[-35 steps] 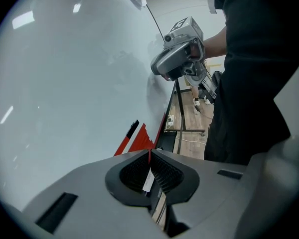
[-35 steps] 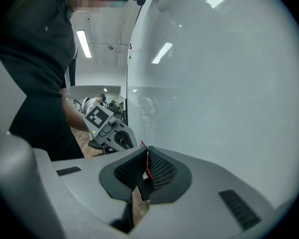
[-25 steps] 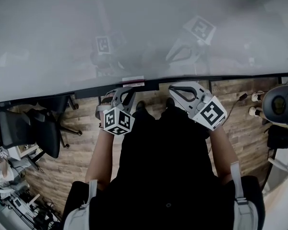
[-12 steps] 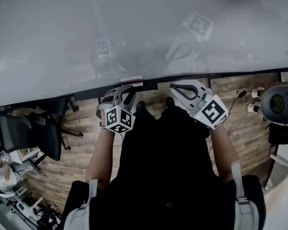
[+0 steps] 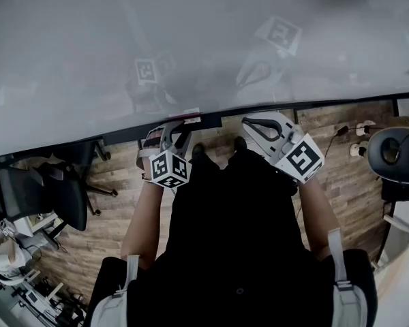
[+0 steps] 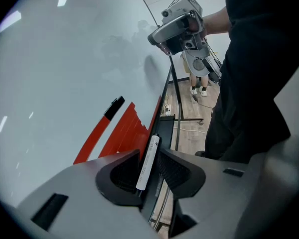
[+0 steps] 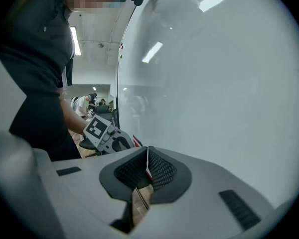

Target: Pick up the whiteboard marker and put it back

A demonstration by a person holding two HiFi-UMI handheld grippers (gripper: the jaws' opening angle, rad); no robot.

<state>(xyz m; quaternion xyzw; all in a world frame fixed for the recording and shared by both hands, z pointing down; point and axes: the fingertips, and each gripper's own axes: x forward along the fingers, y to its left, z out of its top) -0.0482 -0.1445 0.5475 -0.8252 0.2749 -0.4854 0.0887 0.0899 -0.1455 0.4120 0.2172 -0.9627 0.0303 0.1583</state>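
The white whiteboard marker (image 6: 147,162) lies along the dark tray (image 6: 163,128) at the foot of the whiteboard (image 6: 65,68). My left gripper (image 6: 148,153) points down at it. Its jaws have just been opening and now stand apart on either side of the marker, with the pads off it. My right gripper (image 7: 147,159) is shut with nothing in it, held close to the board further along the tray. In the head view the left gripper (image 5: 174,127) and the right gripper (image 5: 251,122) both sit at the board's lower edge.
Red strips and a black-tipped piece (image 6: 114,106) show on the board just above the tray. Under the board is a wooden floor (image 5: 109,223), with a black office chair (image 5: 48,189) at left and a round black device (image 5: 395,154) at right. Another person (image 5: 0,251) sits at far left.
Both grippers stay at the tray where they were. The head view is too small to show the left jaws moving, and only the view itself has shifted slightly.
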